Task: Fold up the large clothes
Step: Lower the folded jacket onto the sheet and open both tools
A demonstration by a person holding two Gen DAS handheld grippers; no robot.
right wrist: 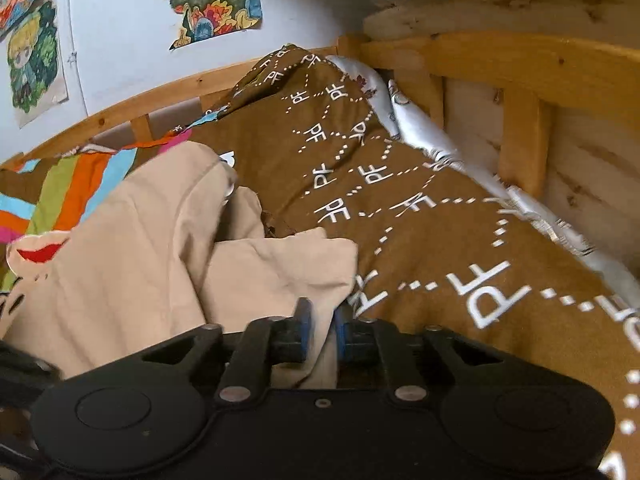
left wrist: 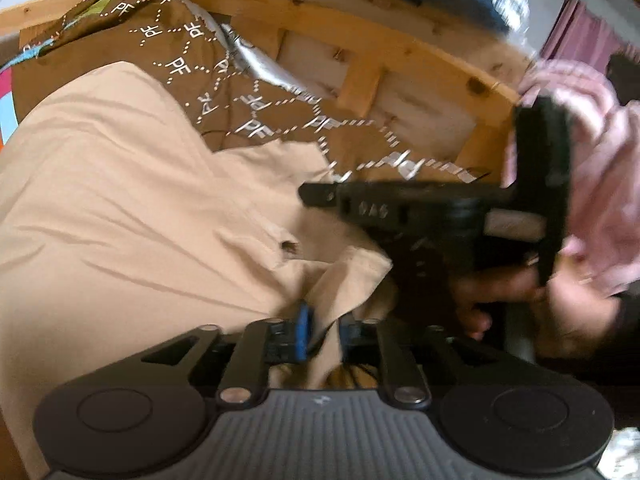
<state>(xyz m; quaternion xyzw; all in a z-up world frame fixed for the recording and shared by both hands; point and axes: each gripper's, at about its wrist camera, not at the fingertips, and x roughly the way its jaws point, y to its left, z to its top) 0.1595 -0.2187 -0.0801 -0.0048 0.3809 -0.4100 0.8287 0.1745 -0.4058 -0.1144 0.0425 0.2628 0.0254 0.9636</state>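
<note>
Beige garment (left wrist: pixel 120 184) lay rumpled, creased; left gripper (left wrist: pixel 324 330) and right gripper (right wrist: pixel 320 326) each pinched its six-o'clock edge.

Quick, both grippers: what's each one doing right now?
Left gripper: shut on the beige garment.
Right gripper: shut on the same beige garment.
</note>
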